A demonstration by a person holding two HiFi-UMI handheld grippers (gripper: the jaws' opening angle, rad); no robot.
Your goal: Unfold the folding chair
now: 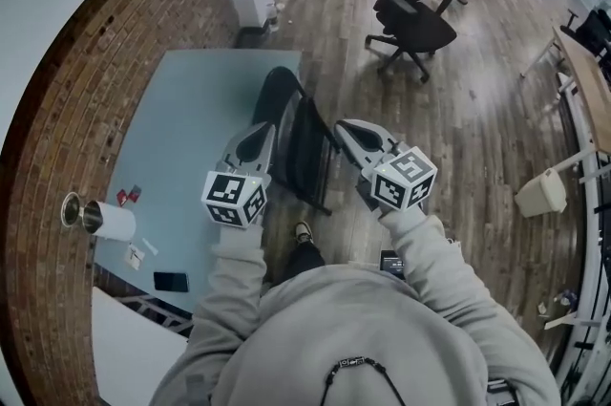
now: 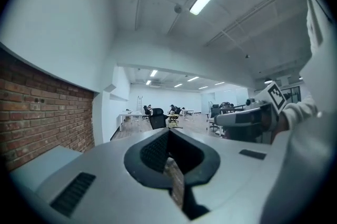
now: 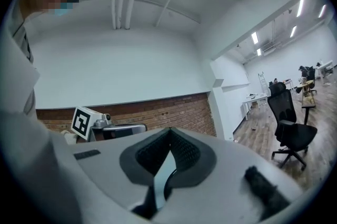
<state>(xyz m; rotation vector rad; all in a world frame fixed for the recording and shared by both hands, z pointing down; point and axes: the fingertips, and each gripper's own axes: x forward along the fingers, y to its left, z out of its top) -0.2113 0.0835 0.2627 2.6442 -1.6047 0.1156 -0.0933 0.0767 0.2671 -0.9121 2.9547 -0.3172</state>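
The black folding chair stands folded and thin on the wood floor, against the edge of a pale blue table. In the head view my left gripper sits over the chair's left side and my right gripper over its right side. Whether either touches it I cannot tell. Both are shut with nothing between the jaws. In the left gripper view the left gripper points level down the long room. The right gripper faces the brick wall in the right gripper view, and the left gripper's marker cube shows beside it.
A black office chair stands on the floor beyond. The table carries a paper roll, a phone and small items. A brick wall runs along the left. A white bin and a long desk are at the right.
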